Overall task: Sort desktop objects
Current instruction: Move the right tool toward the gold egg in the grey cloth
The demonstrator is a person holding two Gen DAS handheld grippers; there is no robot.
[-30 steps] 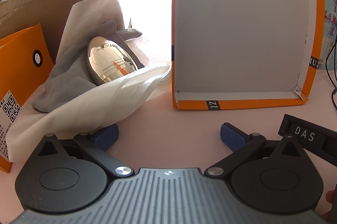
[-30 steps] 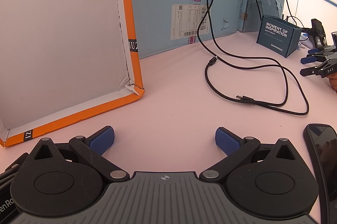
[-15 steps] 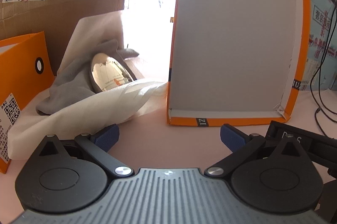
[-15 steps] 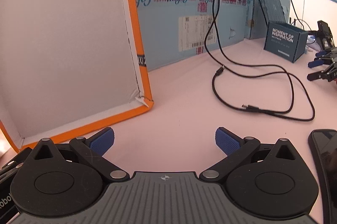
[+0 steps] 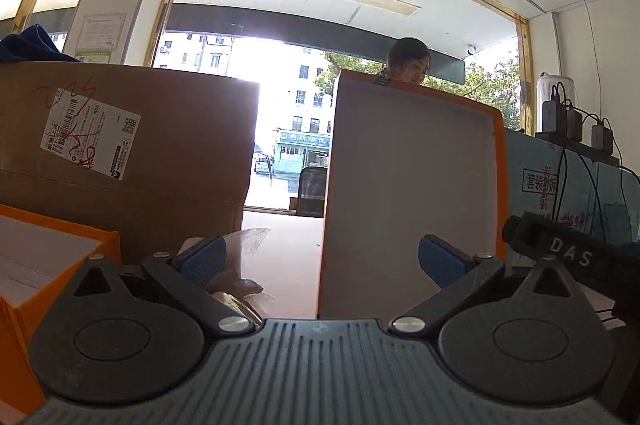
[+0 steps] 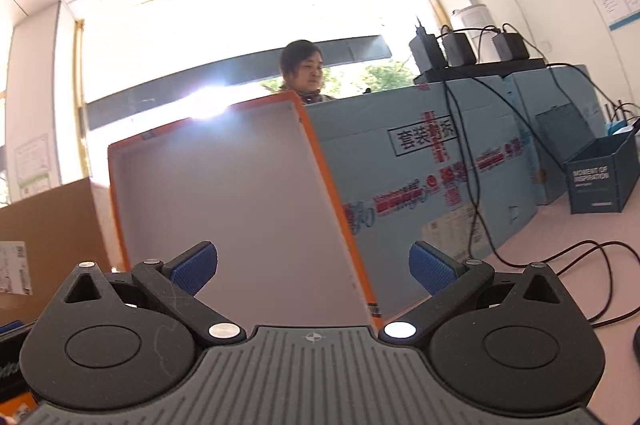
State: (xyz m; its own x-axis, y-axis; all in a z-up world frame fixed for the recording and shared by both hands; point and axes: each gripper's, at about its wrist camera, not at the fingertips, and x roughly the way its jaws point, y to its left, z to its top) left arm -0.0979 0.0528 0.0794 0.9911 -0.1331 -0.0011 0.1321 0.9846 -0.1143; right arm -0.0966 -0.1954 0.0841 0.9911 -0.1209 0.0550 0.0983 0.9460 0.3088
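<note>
On the desk (image 6: 568, 225), both views level and forward: pink surface, boxes standing along it.
Left hand-held gripper (image 5: 320, 261): blue pads spread wide, nothing between them; it sits low over the desk, facing the gap between the brown carton and the orange lid.
Right hand-held gripper (image 6: 312, 267): pads likewise spread, nothing held; it faces the lid's right edge.
Orange box lid (image 5: 408, 193): stands upright on its edge, grey-white inside turned toward both cameras, orange rim around it; just ahead of both grippers, touched by neither.
Gold egg-shaped case (image 5: 236, 301): only a shiny sliver shows, behind the left gripper's left finger, low on the desk; the rest is hidden.
Wrapping paper (image 5: 248, 245): a pale crumpled piece by the case, in front of the brown carton.
Brown carton (image 5: 160, 161): large, left of the lid, shipping label on its face.
Orange box (image 5: 52, 257): at far left, beside the left gripper, white top.
Blue carton (image 6: 420, 185): behind and right of the lid, printed in red and black.
Black cables (image 6: 560, 261): run down the blue carton and loop on the desk.
Dark blue box (image 6: 600, 181): small, open-topped, far right.
Person (image 6: 302, 69): stands behind the lid and blue carton.
</note>
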